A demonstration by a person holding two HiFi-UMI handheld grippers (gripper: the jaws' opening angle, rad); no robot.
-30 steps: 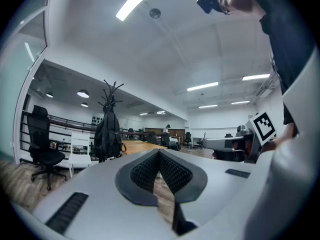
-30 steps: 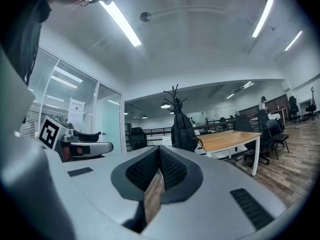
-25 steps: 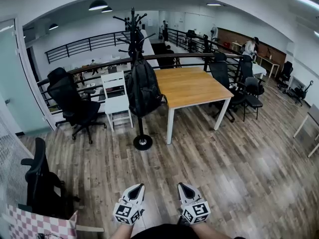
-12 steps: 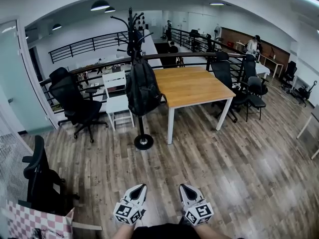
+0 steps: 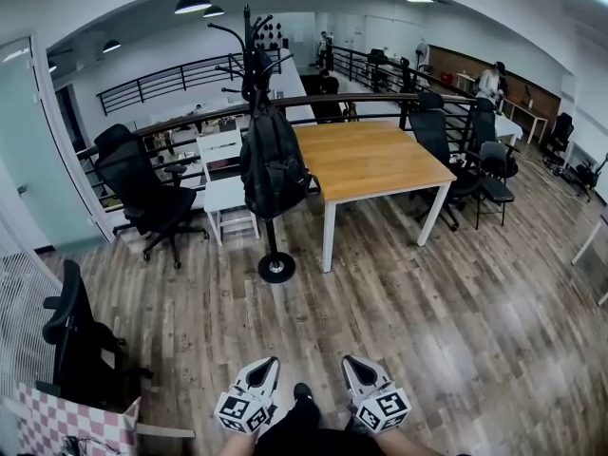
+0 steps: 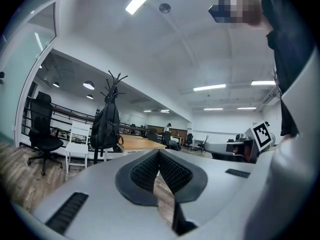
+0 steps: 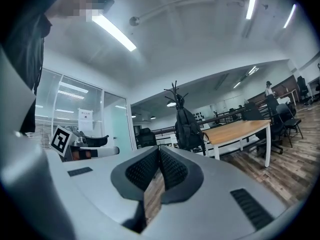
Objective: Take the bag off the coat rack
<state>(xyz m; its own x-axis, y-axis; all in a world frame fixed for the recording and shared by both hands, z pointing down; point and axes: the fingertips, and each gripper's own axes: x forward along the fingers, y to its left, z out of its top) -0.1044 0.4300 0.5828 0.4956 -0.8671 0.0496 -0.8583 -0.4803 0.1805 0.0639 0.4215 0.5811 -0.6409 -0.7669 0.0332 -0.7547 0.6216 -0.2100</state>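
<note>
A black backpack [image 5: 273, 161] hangs from a black coat rack [image 5: 250, 41] whose round base [image 5: 276, 267] stands on the wood floor beside a wooden table. The backpack [image 6: 106, 128] also shows far off in the left gripper view, and the backpack [image 7: 188, 128] shows likewise in the right gripper view. Both grippers are held low in front of me, well short of the rack. My left gripper [image 5: 264, 370] is shut with nothing in it. My right gripper [image 5: 353, 368] is shut and empty too. Each pair of ribbed pads meets at the tip.
A wooden table [image 5: 366, 159] on white legs stands right of the rack. A white chair [image 5: 223, 190] and a black office chair [image 5: 142, 196] are to its left, more black chairs [image 5: 458, 155] to the right. Another black chair [image 5: 76, 345] and a checkered bag [image 5: 71, 427] sit near left. A railing [image 5: 190, 122] runs behind.
The view has moved slightly forward toward the rack, which sits a little lower and nearer. A shoe tip now shows between the grippers. Both grippers stay shut.
</note>
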